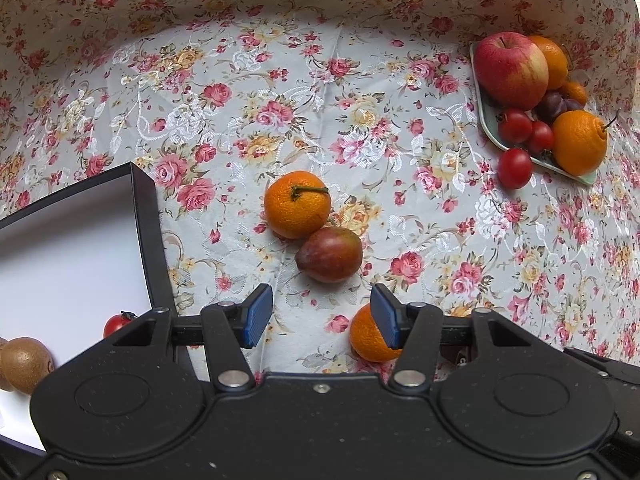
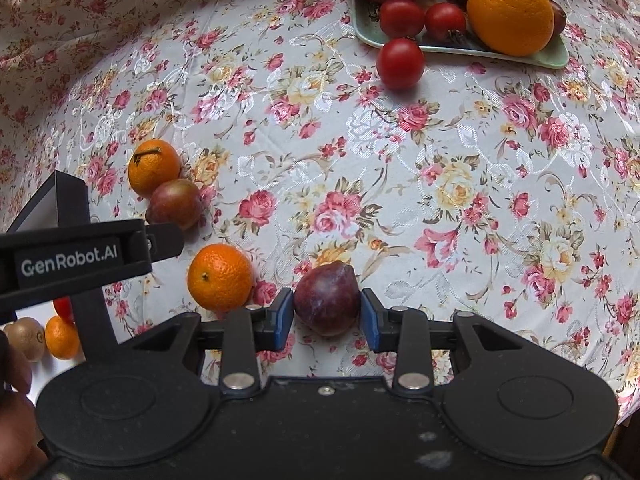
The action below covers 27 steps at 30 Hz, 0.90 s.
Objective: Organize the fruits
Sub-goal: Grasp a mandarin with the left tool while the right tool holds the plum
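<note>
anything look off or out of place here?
One cherry tomato sits on the cloth just off the green plate, beside its rim, while two others lie on it. Loose tangerines and a plum lie mid-table. Nothing spilled or damaged. Right gripper brackets a plum.

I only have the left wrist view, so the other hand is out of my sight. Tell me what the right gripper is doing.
Observer: The right gripper has a dark plum between its pads, which touch both of its sides.
Operator: Good. Now tell me what lies in the box right beside the kiwi.
Observer: A small mandarin sits next to the kiwi. The left gripper's body hides it from your view.
</note>
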Tool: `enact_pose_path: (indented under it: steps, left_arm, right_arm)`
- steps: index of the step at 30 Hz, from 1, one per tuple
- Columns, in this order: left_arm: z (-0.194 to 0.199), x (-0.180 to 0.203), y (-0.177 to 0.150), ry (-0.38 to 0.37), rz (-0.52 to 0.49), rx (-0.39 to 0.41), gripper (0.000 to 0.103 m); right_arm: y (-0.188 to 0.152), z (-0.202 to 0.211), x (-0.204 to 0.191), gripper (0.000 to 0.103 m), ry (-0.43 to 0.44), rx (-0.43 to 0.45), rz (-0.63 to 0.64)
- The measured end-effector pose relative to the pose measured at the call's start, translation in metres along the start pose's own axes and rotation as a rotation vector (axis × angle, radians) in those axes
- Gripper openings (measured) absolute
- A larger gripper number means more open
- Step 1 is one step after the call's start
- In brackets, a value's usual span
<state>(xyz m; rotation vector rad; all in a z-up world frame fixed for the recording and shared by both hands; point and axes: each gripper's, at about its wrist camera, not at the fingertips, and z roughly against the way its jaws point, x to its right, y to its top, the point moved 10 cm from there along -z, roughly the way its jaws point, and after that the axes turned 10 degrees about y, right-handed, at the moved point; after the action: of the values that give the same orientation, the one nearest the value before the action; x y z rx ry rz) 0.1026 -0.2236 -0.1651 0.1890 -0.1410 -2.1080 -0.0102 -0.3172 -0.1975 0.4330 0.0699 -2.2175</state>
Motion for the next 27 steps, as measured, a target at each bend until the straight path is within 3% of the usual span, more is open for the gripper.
enact_pose_path:
  steps: [5,11,20,27]
  left_arm:
    - [0.0,0.005,-0.003,-0.004,-0.019,-0.004,0.06]
    - [-0.001,0.014,-0.005,-0.01,-0.048,-0.007,0.06]
    - [-0.001,0.03,-0.01,-0.035,-0.073,-0.015,0.06]
    - [-0.012,0.041,-0.017,-0.014,-0.104,-0.042,0.06]
  right_arm:
    - [0.005,0.009,0.006,0.038,-0.005,0.047,-0.019]
    - [0.003,0.011,0.012,0.038,0.0,0.043,-0.06]
    - [0.004,0.018,0.025,0.038,-0.056,0.071,-0.051]
    - [0.008,0.026,0.042,0.038,-0.083,0.096,-0.09]
